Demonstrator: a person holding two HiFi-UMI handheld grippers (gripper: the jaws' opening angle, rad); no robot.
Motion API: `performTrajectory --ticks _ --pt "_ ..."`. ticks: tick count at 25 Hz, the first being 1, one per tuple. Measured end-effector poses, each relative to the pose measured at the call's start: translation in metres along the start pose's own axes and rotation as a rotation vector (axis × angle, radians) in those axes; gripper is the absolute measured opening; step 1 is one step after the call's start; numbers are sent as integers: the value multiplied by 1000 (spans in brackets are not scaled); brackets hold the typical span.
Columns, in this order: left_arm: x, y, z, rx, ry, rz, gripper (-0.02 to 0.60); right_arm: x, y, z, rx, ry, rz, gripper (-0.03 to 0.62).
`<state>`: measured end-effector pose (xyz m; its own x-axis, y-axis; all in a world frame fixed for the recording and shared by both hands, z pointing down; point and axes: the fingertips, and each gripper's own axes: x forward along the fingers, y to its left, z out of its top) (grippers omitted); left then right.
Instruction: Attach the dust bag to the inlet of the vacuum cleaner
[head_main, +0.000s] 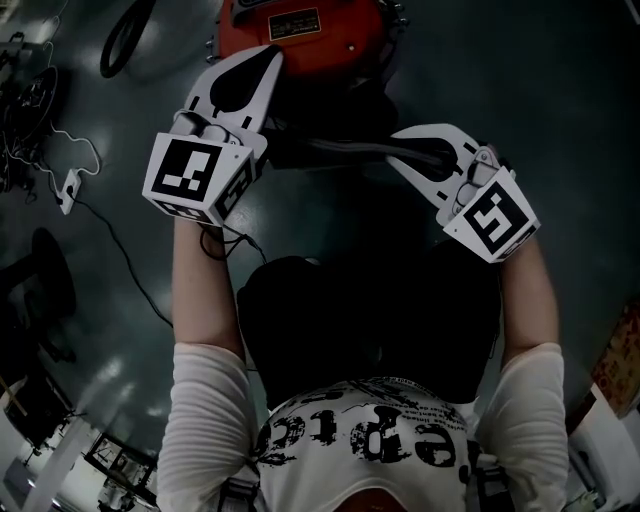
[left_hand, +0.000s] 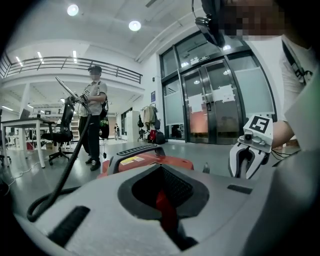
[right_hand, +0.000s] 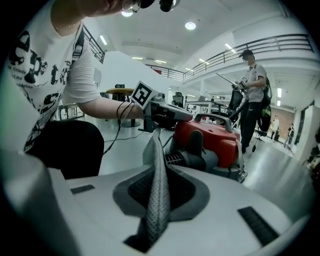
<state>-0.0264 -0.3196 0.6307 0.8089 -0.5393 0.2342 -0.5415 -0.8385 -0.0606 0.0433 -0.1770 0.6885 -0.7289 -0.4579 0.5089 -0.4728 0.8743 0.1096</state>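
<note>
One dust bag (right_hand: 158, 195), black overhead, seemingly pinched by right gripper (head_main: 405, 150).

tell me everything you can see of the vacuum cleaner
The vacuum cleaner is a glossy red canister, plastic by the look of it, standing upright on the grey floor just ahead of both grippers. A handle arches over its top, next to a yellow label. A dark ribbed stub, probably the inlet, sticks out of its near side. A black hose rises beside it to a standing person; where the hose joins is hidden.
</note>
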Motion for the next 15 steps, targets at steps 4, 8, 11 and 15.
performTrajectory --ticks 4,8,11,15 --pt "-1 0 1 1 -6 -6 5 -5 -1 -5 -27 -11 8 26" --pt "1 -2 1 9 -18 -6 3 -6 -5 -13 -67 5 6 26" --pt "1 -1 -1 -2 -8 -21 3 -2 -7 -11 -131 36 5 29" --pt "3 -1 -2 -15 -3 -11 5 2 -10 -4 -212 61 4 32"
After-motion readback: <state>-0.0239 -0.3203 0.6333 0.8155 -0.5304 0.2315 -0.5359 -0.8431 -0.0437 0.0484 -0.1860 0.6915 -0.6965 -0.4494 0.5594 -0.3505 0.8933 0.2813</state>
